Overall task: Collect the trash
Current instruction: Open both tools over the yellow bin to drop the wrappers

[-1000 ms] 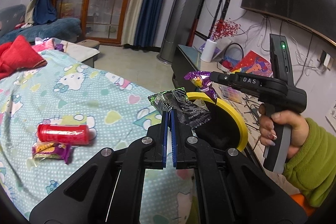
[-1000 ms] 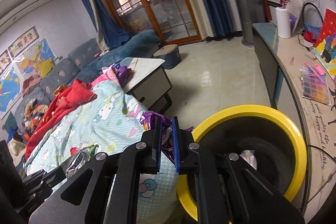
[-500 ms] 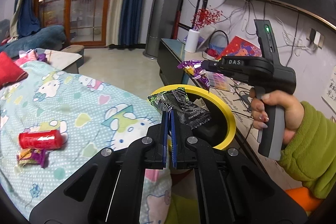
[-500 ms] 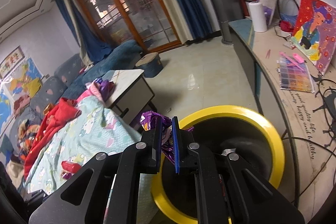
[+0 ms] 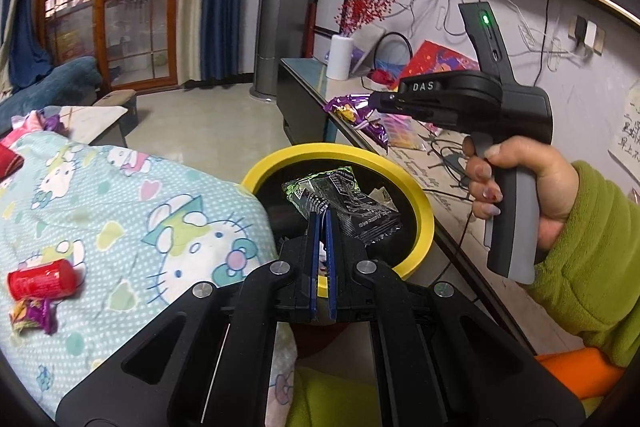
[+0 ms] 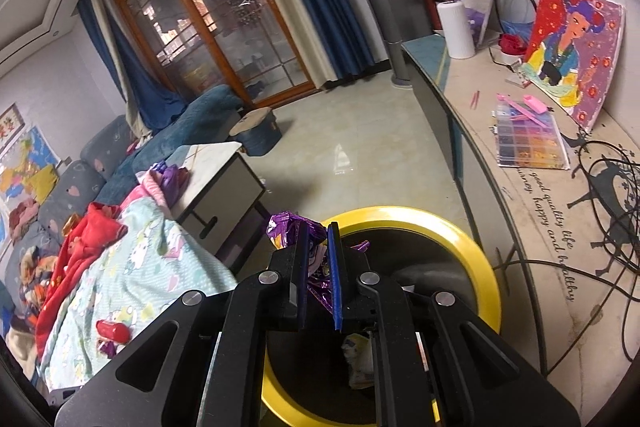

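Note:
My left gripper (image 5: 320,217) is shut on a black-and-green snack wrapper (image 5: 340,201), which hangs over the mouth of the yellow-rimmed bin (image 5: 424,219). Above the bin's far rim, my right gripper (image 5: 378,99) is shut on a purple wrapper (image 5: 352,109). In the right wrist view that gripper (image 6: 318,231) pinches the purple wrapper (image 6: 290,229) over the bin (image 6: 476,267), with some trash lying inside. A red can (image 5: 42,279) and a small purple wrapper (image 5: 32,313) lie on the cartoon-print blanket (image 5: 132,219) at the left.
A long low cabinet (image 6: 532,211) runs along the wall right of the bin, bearing a bead box (image 6: 530,141), a painting (image 6: 572,51), cables and a white vase (image 6: 456,23). A small table (image 6: 216,175) and a sofa (image 6: 132,163) stand beyond the blanket.
Both grippers have moved right, away from the blanket, and now hold their wrappers over the bin's mouth. The red can has slid toward the left edge of the left wrist view.

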The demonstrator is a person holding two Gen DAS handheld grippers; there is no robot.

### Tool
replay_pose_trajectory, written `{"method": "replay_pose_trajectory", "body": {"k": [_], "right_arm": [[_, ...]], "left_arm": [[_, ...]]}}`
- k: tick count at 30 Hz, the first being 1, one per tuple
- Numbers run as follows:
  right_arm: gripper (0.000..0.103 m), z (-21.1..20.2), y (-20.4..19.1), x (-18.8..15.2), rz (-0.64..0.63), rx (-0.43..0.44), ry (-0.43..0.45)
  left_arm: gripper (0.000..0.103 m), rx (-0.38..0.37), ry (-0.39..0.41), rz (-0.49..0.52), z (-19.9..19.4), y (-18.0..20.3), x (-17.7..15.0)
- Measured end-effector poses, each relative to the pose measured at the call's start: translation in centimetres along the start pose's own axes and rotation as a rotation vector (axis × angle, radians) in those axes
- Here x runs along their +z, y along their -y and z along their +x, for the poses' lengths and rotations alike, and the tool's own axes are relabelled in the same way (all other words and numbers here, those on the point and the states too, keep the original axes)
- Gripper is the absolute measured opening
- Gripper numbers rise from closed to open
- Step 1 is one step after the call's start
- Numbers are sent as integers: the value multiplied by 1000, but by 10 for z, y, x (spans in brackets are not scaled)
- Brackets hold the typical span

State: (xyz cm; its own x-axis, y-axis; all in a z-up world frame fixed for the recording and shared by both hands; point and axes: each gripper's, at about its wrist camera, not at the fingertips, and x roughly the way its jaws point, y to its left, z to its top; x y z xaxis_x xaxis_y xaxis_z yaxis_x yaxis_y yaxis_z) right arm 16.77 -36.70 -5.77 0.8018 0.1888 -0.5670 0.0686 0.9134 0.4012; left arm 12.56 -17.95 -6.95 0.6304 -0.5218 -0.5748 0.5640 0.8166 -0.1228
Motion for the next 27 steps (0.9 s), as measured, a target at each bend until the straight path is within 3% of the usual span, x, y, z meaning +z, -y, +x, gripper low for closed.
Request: {"method": "replay_pose_trajectory", "body": {"k": [27], "right_arm": [[10, 30, 47, -15, 126, -46, -113]], "left_arm": [[1, -34, -110, 32, 70, 18, 11]]}}
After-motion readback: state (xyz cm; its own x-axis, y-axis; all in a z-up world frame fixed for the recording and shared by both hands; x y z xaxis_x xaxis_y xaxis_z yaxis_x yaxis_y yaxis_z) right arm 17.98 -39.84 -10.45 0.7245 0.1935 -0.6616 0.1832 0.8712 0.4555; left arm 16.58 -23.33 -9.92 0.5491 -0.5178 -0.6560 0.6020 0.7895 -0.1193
